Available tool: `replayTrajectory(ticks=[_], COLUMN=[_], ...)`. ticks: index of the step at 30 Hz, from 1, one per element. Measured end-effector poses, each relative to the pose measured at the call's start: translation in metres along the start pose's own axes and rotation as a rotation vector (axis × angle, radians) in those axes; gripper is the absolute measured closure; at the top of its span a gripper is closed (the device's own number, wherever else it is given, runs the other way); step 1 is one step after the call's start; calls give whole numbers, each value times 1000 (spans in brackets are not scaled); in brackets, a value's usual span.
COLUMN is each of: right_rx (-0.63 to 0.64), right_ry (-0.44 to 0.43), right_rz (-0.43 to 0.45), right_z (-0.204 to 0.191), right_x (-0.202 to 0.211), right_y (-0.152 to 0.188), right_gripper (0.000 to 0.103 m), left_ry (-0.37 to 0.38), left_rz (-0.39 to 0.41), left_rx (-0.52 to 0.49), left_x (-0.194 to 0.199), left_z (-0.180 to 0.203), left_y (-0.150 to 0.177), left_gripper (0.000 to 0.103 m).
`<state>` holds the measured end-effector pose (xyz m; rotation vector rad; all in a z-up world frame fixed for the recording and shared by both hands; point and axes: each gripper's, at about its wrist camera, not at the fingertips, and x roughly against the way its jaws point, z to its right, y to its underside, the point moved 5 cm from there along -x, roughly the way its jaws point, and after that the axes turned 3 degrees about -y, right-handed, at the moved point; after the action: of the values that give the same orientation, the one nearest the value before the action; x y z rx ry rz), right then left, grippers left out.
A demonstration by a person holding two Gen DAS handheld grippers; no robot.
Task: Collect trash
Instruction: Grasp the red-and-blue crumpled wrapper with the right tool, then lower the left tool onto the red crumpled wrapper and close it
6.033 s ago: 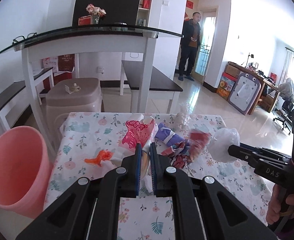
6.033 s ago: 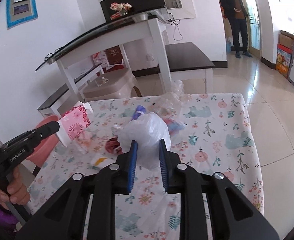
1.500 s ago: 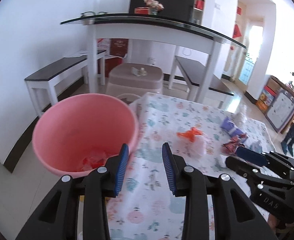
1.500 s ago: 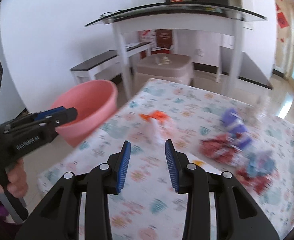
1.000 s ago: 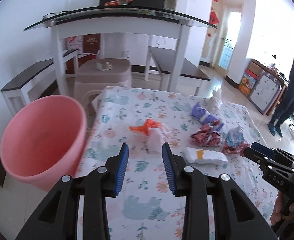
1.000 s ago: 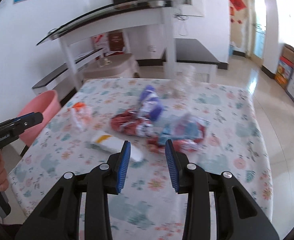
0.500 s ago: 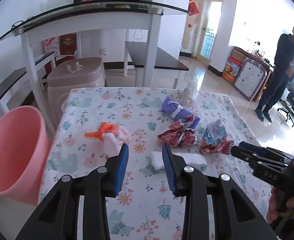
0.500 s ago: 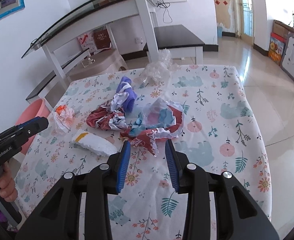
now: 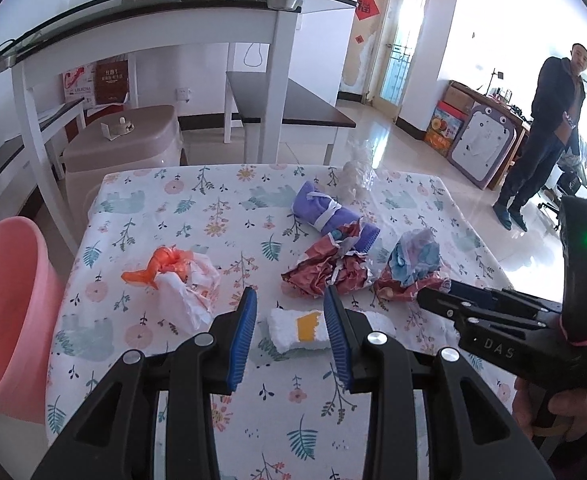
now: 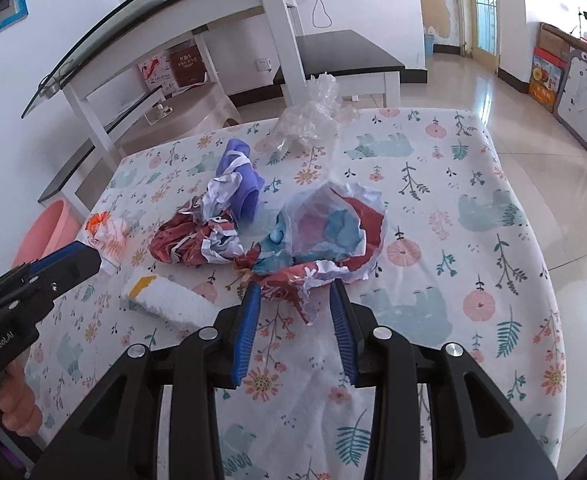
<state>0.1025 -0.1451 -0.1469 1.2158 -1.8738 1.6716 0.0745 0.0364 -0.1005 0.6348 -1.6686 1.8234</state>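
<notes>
Trash lies on a table with a flowered cloth [image 9: 197, 208]. My left gripper [image 9: 290, 300] is open, and a white foam piece with a yellow patch [image 9: 297, 330] lies on the cloth framed between its fingers, untouched. My right gripper [image 10: 295, 286] is open over the near edge of a crumpled red, white and blue wrapper [image 10: 325, 236]. Further back lie a red crumpled wrapper [image 10: 189, 240], a purple wrapper [image 10: 241, 178], a clear plastic wad [image 10: 309, 120] and a white and orange bag [image 9: 181, 276]. A pink bucket [image 9: 9, 312] stands at the table's left.
A person [image 9: 545, 132] stands on the tiled floor at the far right. Behind the table are a glass-topped white table [image 9: 173, 12], dark benches [image 9: 289, 100] and a beige plastic stool [image 9: 125, 140]. The near part of the cloth holds no trash.
Both grippers swung from the pink bucket back over the table and came lower toward the trash. The left now frames the white foam piece, the right the red and blue wrapper.
</notes>
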Motion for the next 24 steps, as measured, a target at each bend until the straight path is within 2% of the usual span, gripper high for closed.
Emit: replayTrajectory(ticks=[2,3,4,7,8,24], right_rx=[2,1,0,8,10,22], right_ry=[4,1,0,2,2,-1], right_rz=[-1,-2,-3,5,7,42], right_z=[1,1,1,1,1,8], right_x=[-1,-1,-1,2,2,26], right_y=[1,2,1,1,1,6], right_gripper=[68,79,83,87,99,100], left_ry=[2,3,4,3,3,15], left_rz=[1,0,0,-4,-5,-9], left_rx=[0,0,-1,-3,-4,-26], left_x=[0,-1,-1,-2,-2,-6], left_z=[0,0,0,0,0,11], left_y=[-1,-1,-2,-1,-1,-7], left_gripper=[69,69,69,69,69,69])
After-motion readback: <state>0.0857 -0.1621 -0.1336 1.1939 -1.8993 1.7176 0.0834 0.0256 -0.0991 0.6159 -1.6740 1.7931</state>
